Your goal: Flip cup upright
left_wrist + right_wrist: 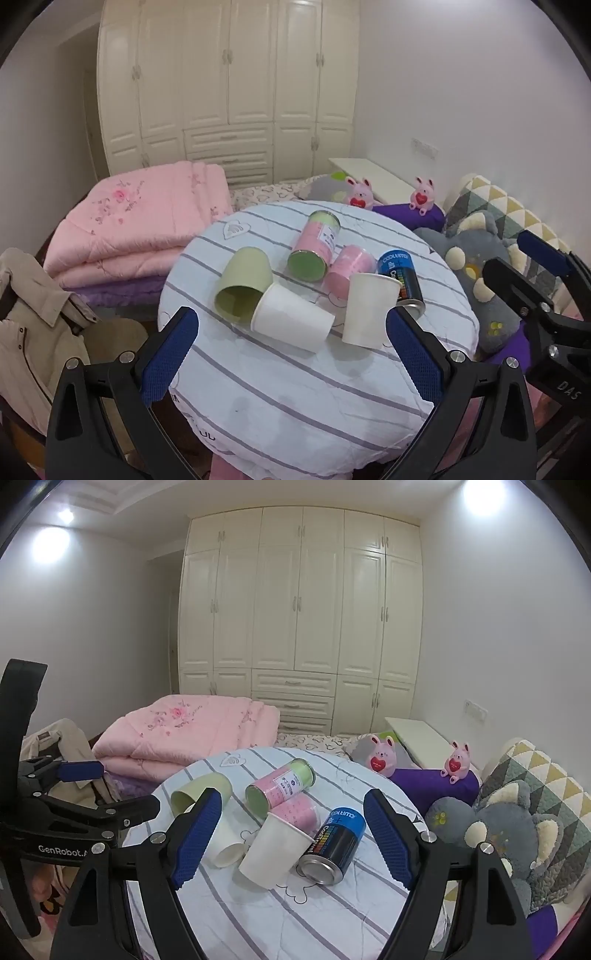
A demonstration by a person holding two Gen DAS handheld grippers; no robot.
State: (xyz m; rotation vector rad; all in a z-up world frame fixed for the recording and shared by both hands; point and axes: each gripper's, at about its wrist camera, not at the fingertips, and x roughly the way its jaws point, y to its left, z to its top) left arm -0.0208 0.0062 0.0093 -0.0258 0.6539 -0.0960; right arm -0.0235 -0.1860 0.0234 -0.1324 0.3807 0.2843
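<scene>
Two white paper cups lie tipped on the round striped table [295,406]. One [291,319] lies on its side by a green cup [242,286], also on its side. The other [369,310] leans against a blue-black can [400,280]. In the right wrist view the leaning white cup [275,849] is between my fingers' line of sight, with the other white cup [227,843] partly hidden behind the left finger. My left gripper [291,354] is open and empty above the table's near side. My right gripper [291,834] is open and empty, also seen in the left wrist view [517,266].
Two pink cans [316,243] [349,269] lie on the table behind the cups. A folded pink quilt [140,221] is at the back left, plush toys [476,280] and pillows at the right, a beige coat [33,321] at the left.
</scene>
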